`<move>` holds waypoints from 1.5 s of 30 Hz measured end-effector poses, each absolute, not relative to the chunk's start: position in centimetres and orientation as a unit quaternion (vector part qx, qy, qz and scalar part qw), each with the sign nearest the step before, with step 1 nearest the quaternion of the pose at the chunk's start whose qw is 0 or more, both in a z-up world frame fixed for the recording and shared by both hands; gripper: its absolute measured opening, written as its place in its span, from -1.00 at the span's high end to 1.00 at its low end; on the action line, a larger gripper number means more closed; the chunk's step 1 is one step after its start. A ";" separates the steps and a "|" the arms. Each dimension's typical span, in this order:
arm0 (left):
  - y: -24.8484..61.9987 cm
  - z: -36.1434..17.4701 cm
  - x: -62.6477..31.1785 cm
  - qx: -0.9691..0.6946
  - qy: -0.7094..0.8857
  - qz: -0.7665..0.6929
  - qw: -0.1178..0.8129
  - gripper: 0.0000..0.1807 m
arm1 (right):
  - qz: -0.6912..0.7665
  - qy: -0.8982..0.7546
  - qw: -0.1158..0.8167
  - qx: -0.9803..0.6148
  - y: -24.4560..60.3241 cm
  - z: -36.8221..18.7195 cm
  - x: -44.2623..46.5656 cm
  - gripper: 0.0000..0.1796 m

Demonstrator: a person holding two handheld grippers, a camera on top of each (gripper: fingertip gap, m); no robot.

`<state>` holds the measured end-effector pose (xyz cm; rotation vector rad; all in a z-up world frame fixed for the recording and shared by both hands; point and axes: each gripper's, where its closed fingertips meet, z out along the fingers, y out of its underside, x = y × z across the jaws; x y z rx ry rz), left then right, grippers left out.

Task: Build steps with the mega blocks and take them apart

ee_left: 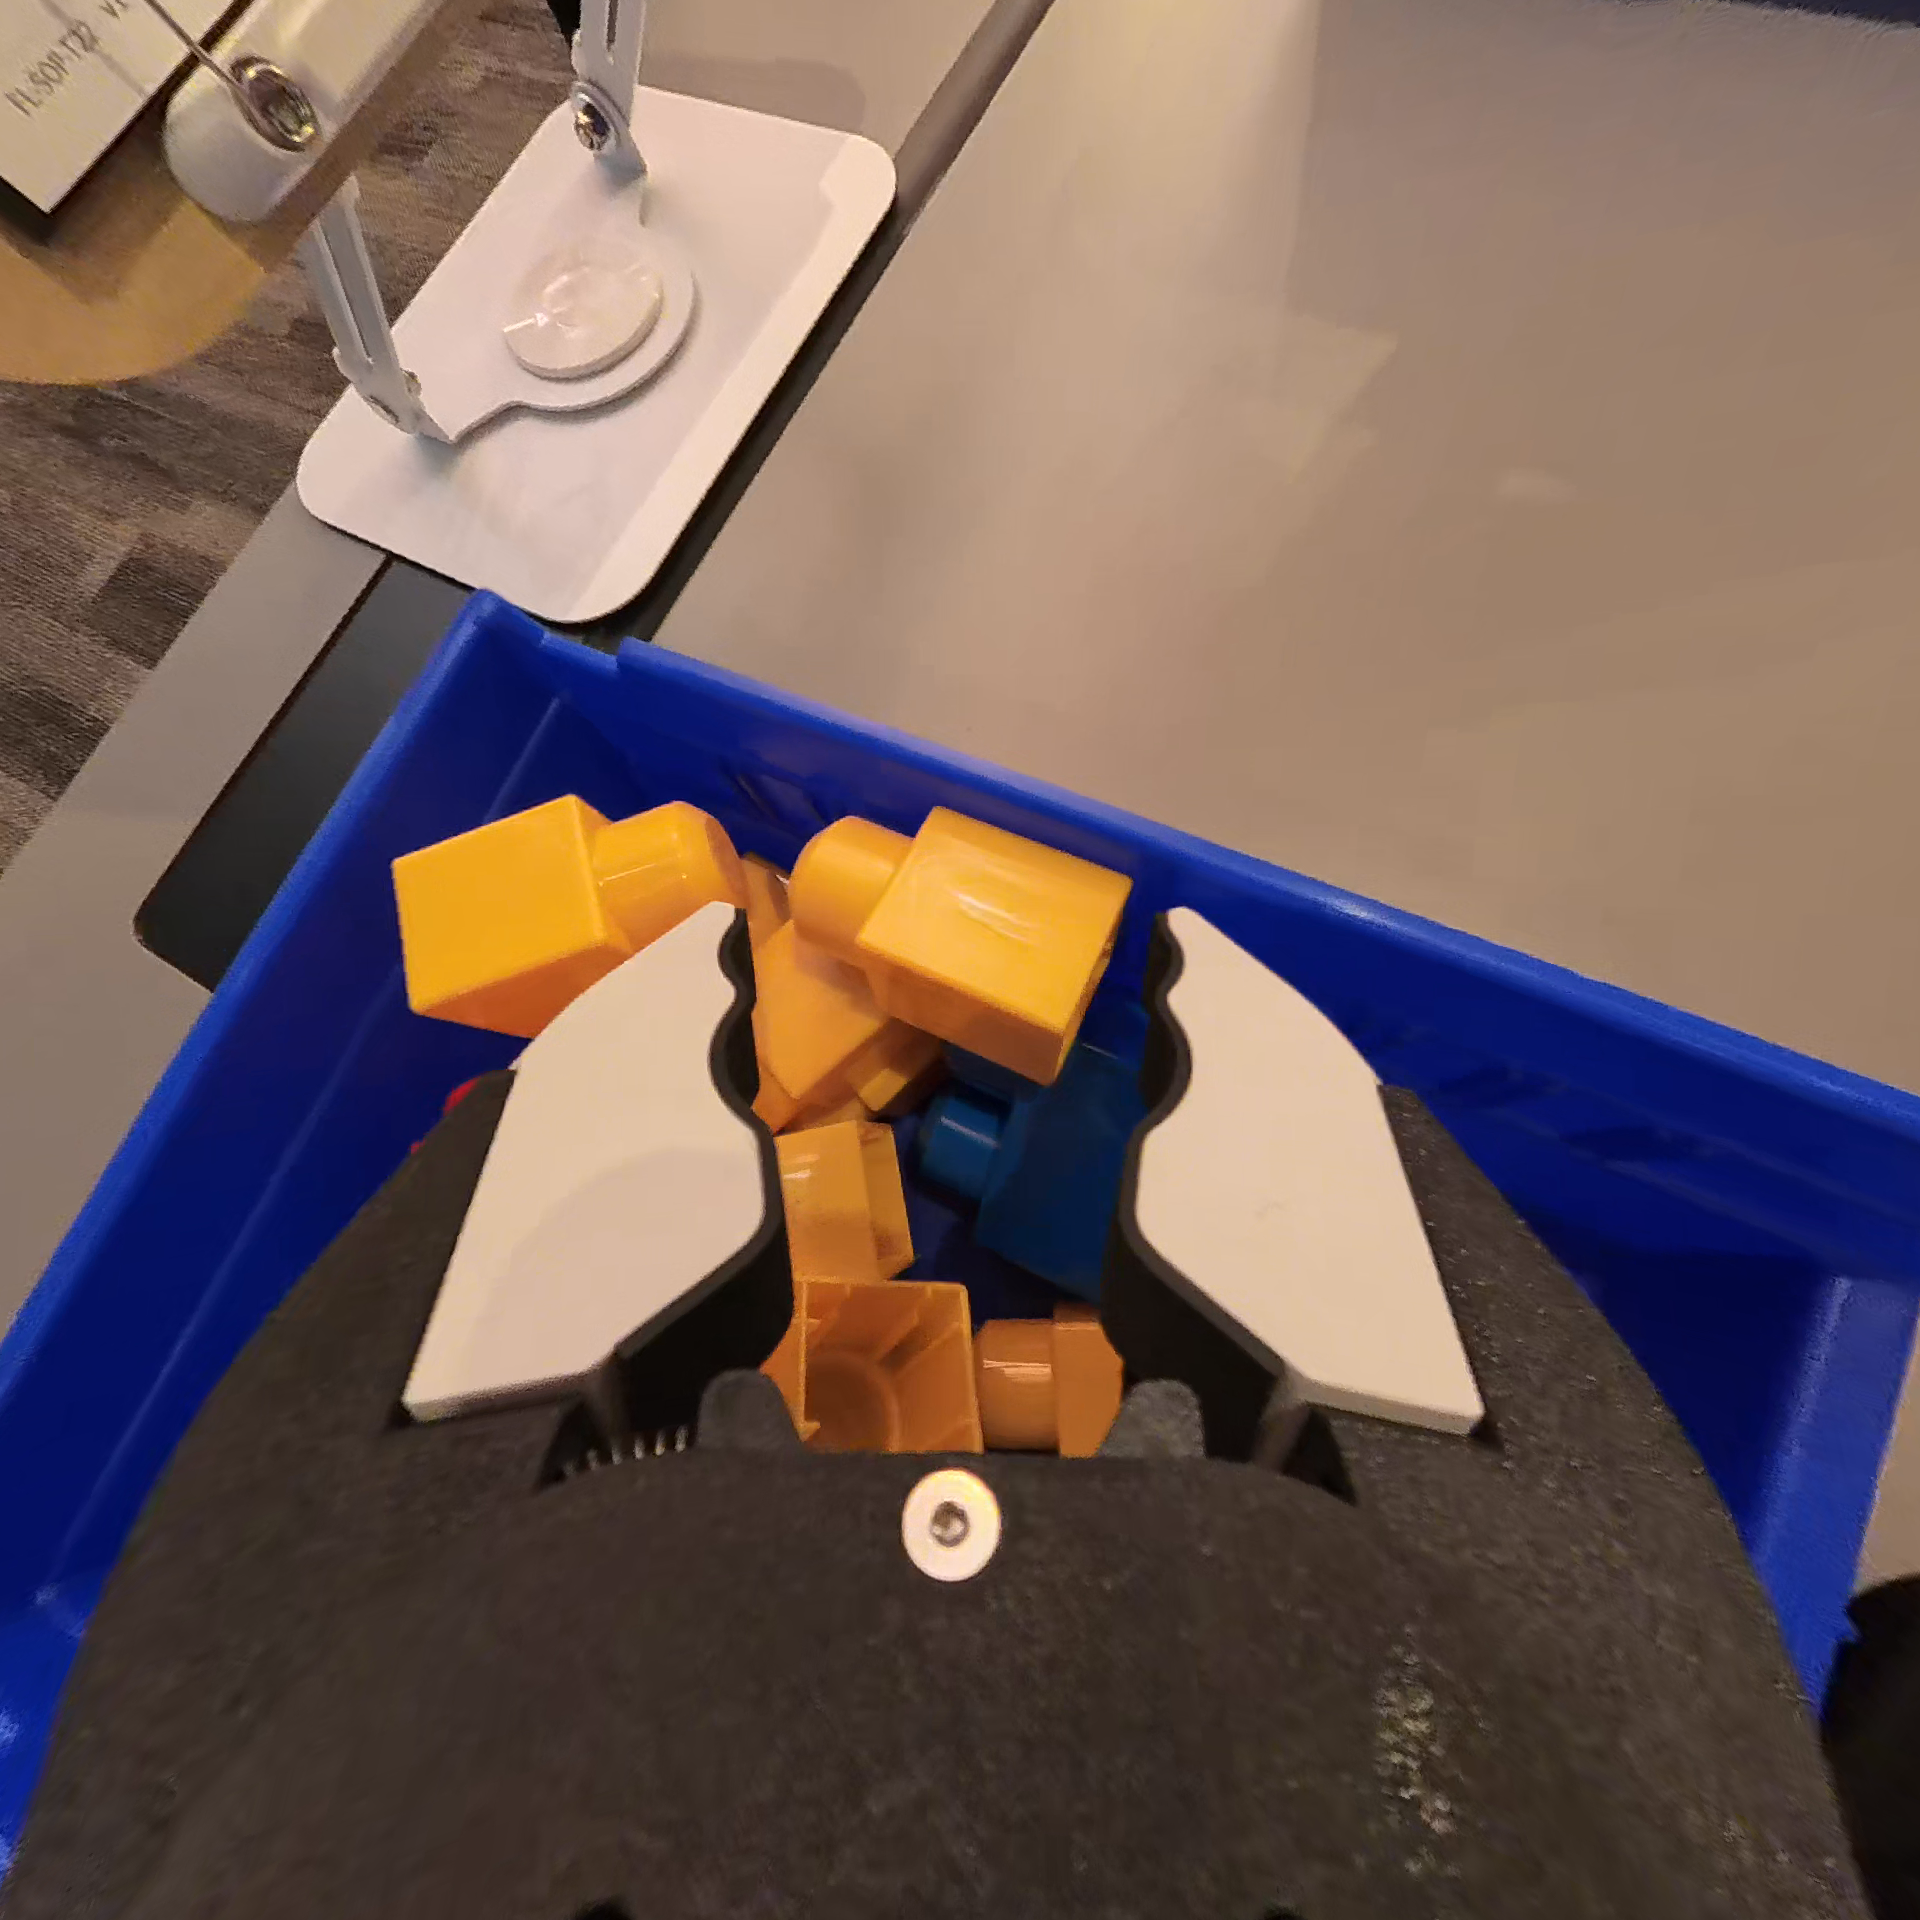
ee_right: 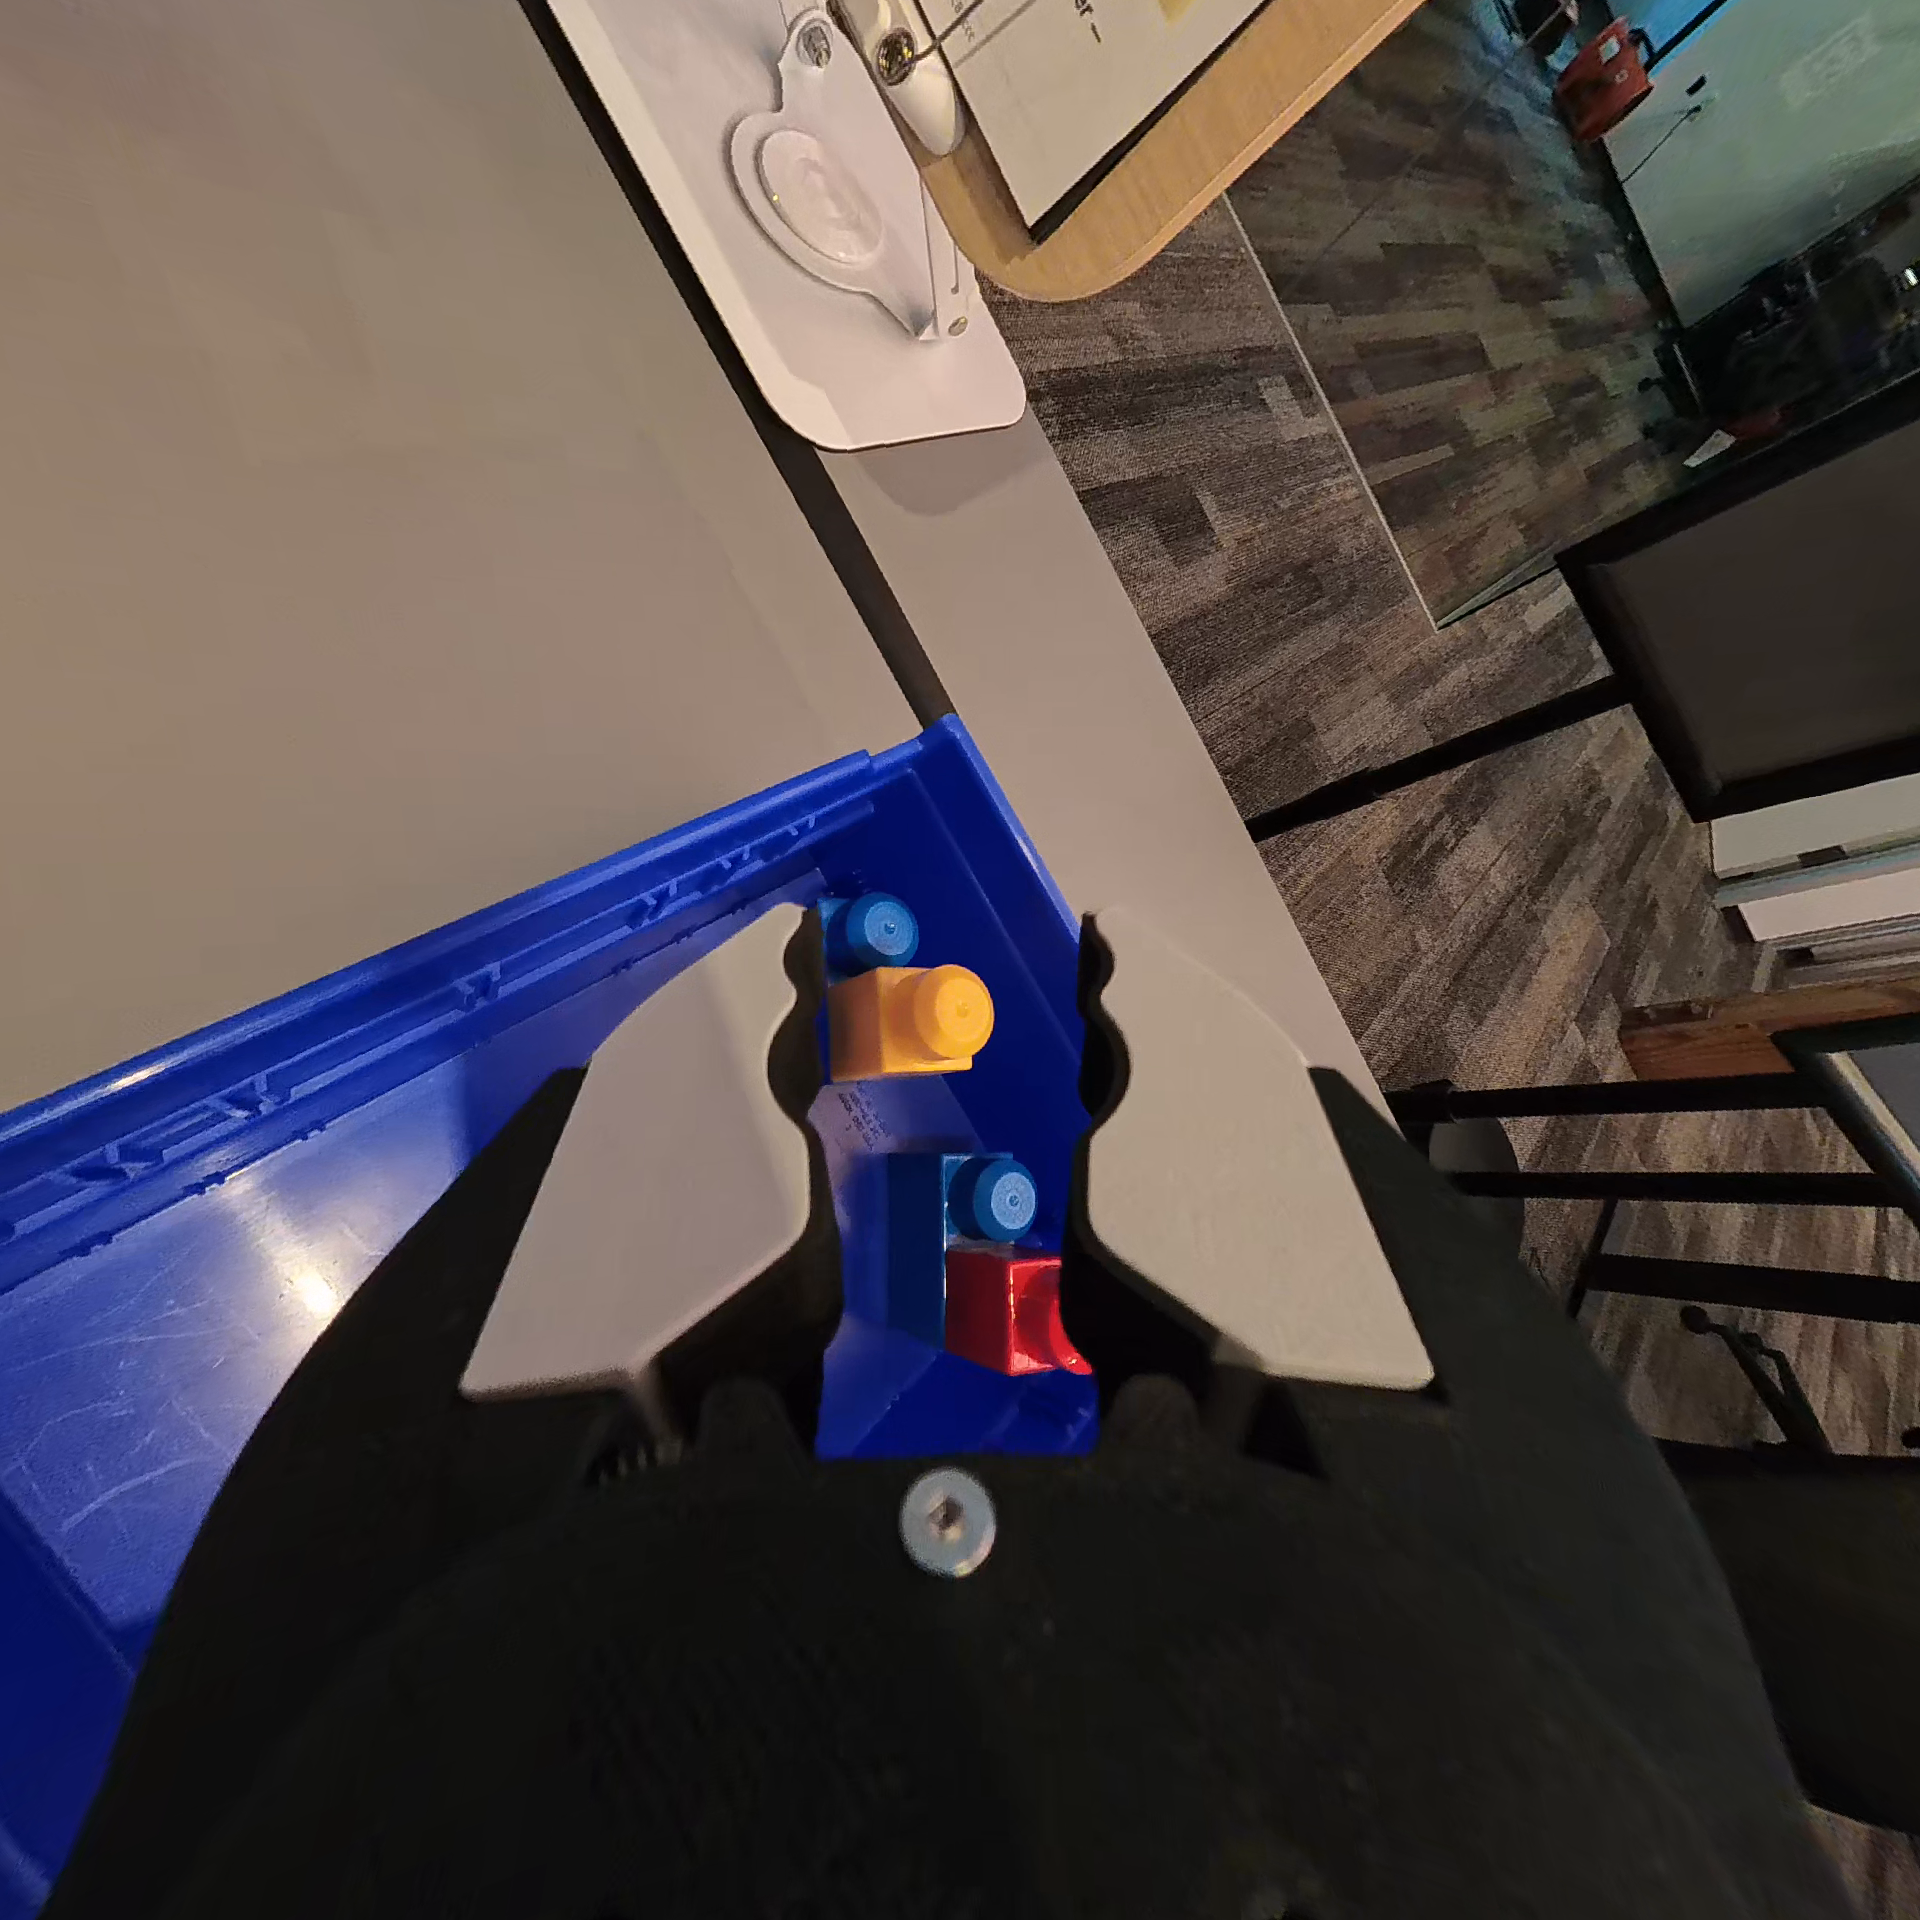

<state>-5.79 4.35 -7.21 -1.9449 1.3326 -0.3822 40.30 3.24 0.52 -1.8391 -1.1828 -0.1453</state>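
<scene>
The left gripper (ee_left: 945, 966) hangs spread over the blue bin (ee_left: 1455, 997), gripping nothing; yellow blocks (ee_left: 987, 935) and a blue block (ee_left: 1049, 1164) lie heaped between and beyond its fingers. The right gripper (ee_right: 940, 961), also spread and empty, hovers above the bin's (ee_right: 312, 1143) corner, a yellow block (ee_right: 904, 1023), blue blocks (ee_right: 987, 1200) and a red block (ee_right: 1003, 1309) between its fingers.

light: you're getting dim, warm indoor light | glare: it's glinting off the blue bin (ee_right: 239, 1340) floor | focus: near fingers (ee_left: 623, 1164) are softening | edges: wide-angle lens is bending lines
</scene>
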 end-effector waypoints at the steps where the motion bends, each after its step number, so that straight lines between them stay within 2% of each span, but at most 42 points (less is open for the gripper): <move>1: 4.5 -7.4 -5.8 -0.757 0.522 -0.142 0.367 0.21 | -0.060 -0.481 0.456 -0.747 3.3 0.5 40.3 0.47; 4: 4.4 -7.8 -5.6 -0.759 0.527 -0.143 0.355 0.32 | -0.062 -0.482 0.453 -0.747 3.3 0.4 40.4 0.47; 19: 4.0 -7.0 -6.9 -0.767 0.518 -0.114 0.362 0.32 | -0.061 -0.486 0.445 -0.749 3.1 -0.1 40.4 0.47; 23: 3.8 -4.4 -7.5 -0.758 0.502 -0.106 0.403 0.32 | -0.061 -0.487 0.445 -0.749 3.1 -0.1 40.3 0.48; 26: 2.8 -0.5 -6.5 -0.735 0.493 -0.111 0.452 0.32 | -0.065 -0.489 0.443 -0.749 3.1 -0.2 40.3 0.47; 29: 1.2 4.5 -1.4 -0.701 0.476 -0.157 0.507 0.32 | -0.069 -0.488 0.444 -0.748 3.1 0.0 40.3 0.48; 32: -0.4 6.3 6.8 -0.706 0.430 -0.244 0.508 0.32 | -0.074 -0.485 0.448 -0.748 2.9 0.4 40.6 0.48; 36: -2.9 2.2 17.7 -0.723 0.354 -0.362 0.470 0.32 | -0.079 -0.474 0.450 -0.753 2.8 0.7 41.5 0.46; 40: -2.9 -5.7 21.9 -0.761 0.345 -0.314 0.451 0.32 | -0.083 -0.467 0.454 -0.755 2.7 1.0 42.2 0.47; 45: -3.1 -11.7 23.5 -0.800 0.353 -0.288 0.391 0.32 | -0.082 -0.468 0.459 -0.751 2.5 1.3 42.2 0.47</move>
